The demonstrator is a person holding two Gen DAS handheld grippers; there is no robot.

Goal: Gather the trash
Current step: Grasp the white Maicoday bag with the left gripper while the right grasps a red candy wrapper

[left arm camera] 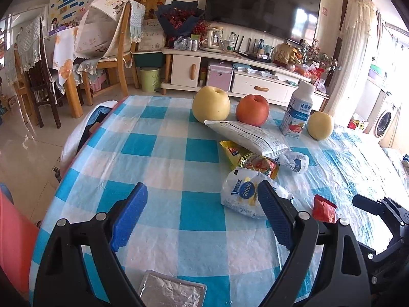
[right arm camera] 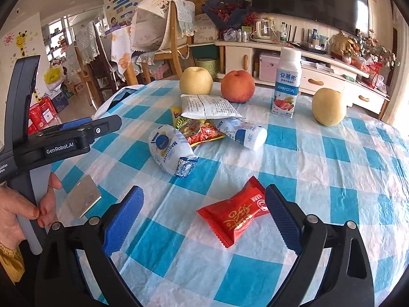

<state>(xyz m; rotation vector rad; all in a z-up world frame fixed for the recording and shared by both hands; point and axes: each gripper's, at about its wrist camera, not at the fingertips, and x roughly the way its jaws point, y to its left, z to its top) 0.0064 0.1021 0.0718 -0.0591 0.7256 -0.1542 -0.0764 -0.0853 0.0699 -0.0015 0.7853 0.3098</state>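
Trash lies on a blue-and-white checked tablecloth (left arm camera: 194, 158). My left gripper (left arm camera: 202, 215) is open over bare cloth. A crumpled white milk pouch (left arm camera: 241, 197) rests just past its right finger, and a silver foil blister (left arm camera: 173, 291) lies below it. My right gripper (right arm camera: 204, 215) is open too, with a red snack wrapper (right arm camera: 234, 217) flat on the cloth between its fingers, nearer the right one. Further back sit a white printed packet (right arm camera: 207, 106), colourful snack wrappers (right arm camera: 199, 130) and a crushed small white bottle (right arm camera: 249, 134).
Two yellow pears (right arm camera: 195, 80) (right arm camera: 328, 107), a red apple (right arm camera: 237, 85) and an upright yogurt bottle (right arm camera: 286, 84) stand along the far side. The table edge drops off at the left (left arm camera: 76, 153). A hand (right arm camera: 18, 204) holds the left gripper's handle.
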